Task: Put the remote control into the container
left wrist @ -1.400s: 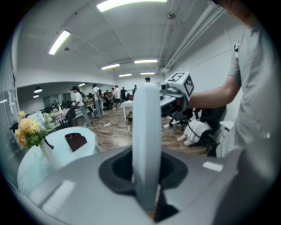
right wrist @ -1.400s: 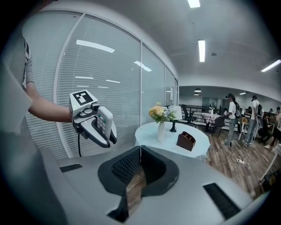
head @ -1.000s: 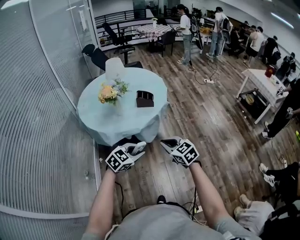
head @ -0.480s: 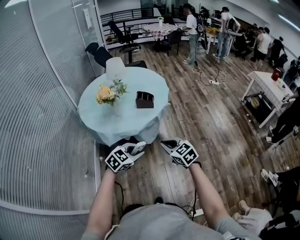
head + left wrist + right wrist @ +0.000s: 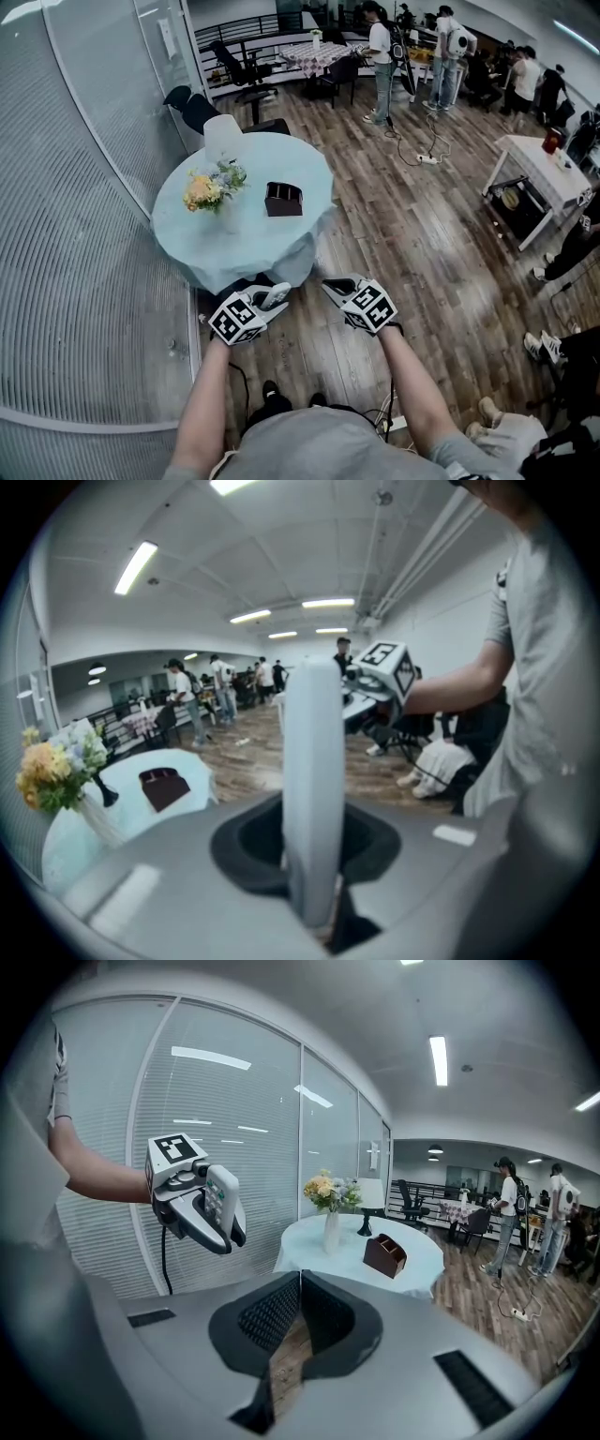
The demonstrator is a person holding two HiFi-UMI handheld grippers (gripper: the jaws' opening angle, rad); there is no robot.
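1. Head view: The left gripper (image 5: 270, 300) pinches the white remote control (image 5: 276, 296) at its tip. It holds it above the wooden floor (image 5: 412, 234), near the edge of the round counter (image 5: 234, 246) with the blue cloth. The right gripper (image 5: 335, 287) is level with it and apart from it. The dark brown container (image 5: 283, 199) stands on the counter to the right of the flowers (image 5: 208, 189), well apart from both grippers.
2. Left gripper view: The remote control (image 5: 314, 761) stands upright between the jaws, which clamp its lower end. The container (image 5: 165, 788) sits on the counter far off to the left.
3. Right gripper view: The right gripper (image 5: 298, 1309) has its jaws pressed together with nothing between them. At the left, the left gripper (image 5: 192, 1206) carries the remote control (image 5: 221, 1200) with its keypad showing. The container (image 5: 385, 1254) lies ahead on the counter, well apart from the remote control.
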